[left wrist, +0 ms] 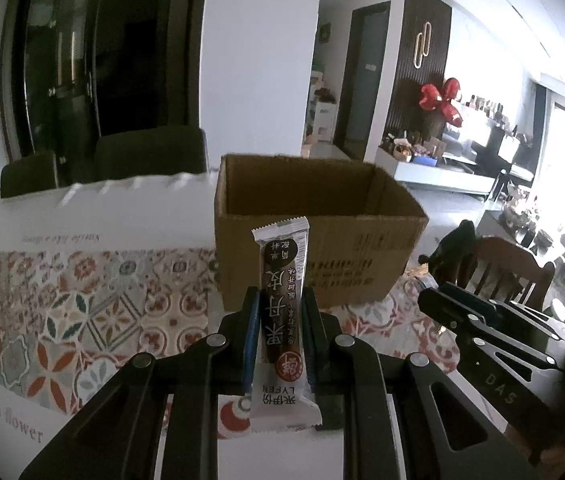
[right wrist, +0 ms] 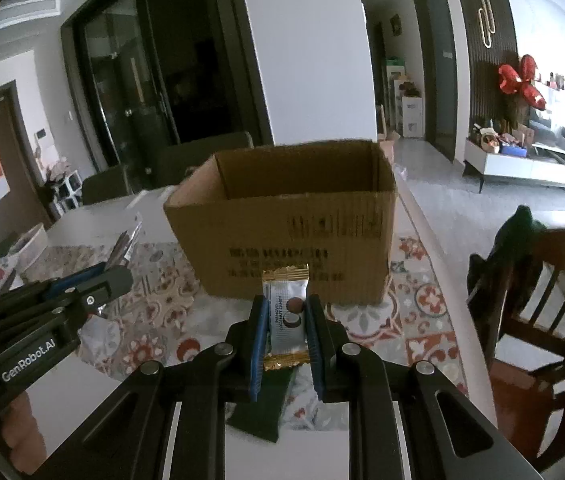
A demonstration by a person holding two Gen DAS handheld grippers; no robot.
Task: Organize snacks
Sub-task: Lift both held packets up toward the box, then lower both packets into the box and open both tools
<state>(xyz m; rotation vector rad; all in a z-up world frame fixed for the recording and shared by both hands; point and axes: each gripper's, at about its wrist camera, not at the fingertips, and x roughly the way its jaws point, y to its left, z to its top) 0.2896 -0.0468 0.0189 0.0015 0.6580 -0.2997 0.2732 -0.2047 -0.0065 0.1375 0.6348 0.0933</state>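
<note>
**Both tongs loaded, box ahead**

Left view: my left gripper (left wrist: pixel 281 312) is clamped on a long snack bar (left wrist: pixel 283 304), light and crinkly, held mid-length; cardboard box (left wrist: pixel 314 216) at 12 o'clock.

Right view: my right gripper (right wrist: pixel 285 316) pinches a small wrapped cookie (right wrist: pixel 286 316), crushable, by its sides; box at 12.

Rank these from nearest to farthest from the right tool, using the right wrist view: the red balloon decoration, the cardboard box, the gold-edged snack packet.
1. Gold-edged snack packet: clamped in the right tool.
2. Cardboard box: just ahead on the patterned tablecloth, open-topped.
3. Red balloon decoration: far right, against the dark wall across the room.
</note>
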